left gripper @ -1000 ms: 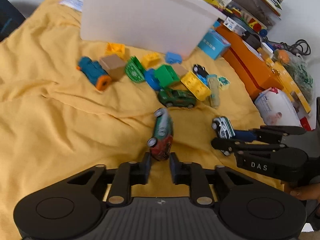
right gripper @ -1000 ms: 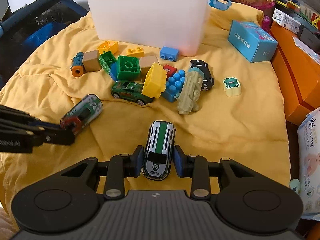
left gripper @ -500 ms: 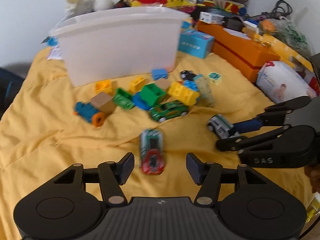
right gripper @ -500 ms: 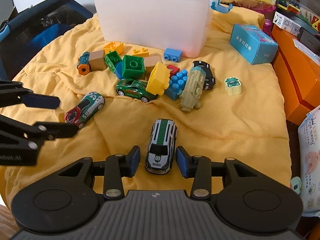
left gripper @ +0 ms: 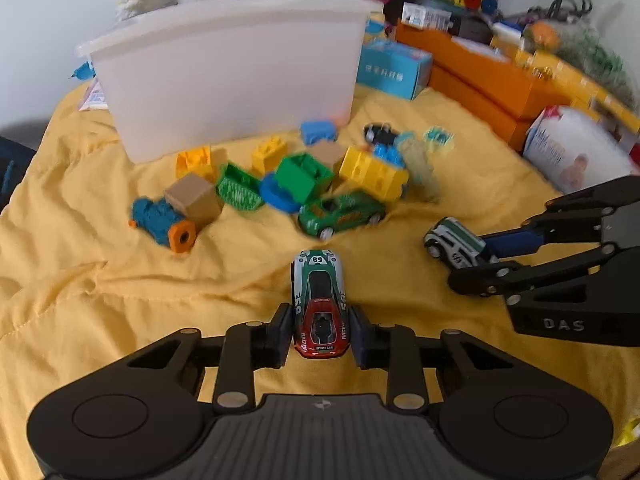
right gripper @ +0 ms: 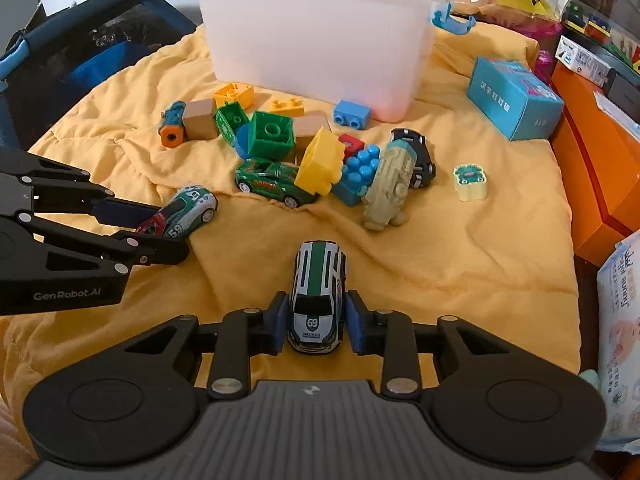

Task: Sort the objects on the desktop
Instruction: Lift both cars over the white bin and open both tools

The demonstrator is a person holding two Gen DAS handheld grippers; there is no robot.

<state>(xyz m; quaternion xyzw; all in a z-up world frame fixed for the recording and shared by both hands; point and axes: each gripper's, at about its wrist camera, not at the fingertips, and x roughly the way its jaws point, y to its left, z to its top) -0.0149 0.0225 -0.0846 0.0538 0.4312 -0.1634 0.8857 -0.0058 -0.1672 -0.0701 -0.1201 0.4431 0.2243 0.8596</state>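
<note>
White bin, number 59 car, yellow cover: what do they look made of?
White bin: looks like matte translucent plastic; light glows through its wall.
Number 59 car: glossy painted shell with printed decals, metal or plastic, can't tell.
Yellow cover: soft quilted fabric, with stitch lines and wrinkles.

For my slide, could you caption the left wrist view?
Left gripper closing on a red-green car before a white bin.

The bin's (right gripper: 312,36) inside is hidden behind its frosted wall. The far bricks (left gripper: 372,172) at centre right of the left view blur. The wipes pack (right gripper: 622,344) is cut off at right.
</note>
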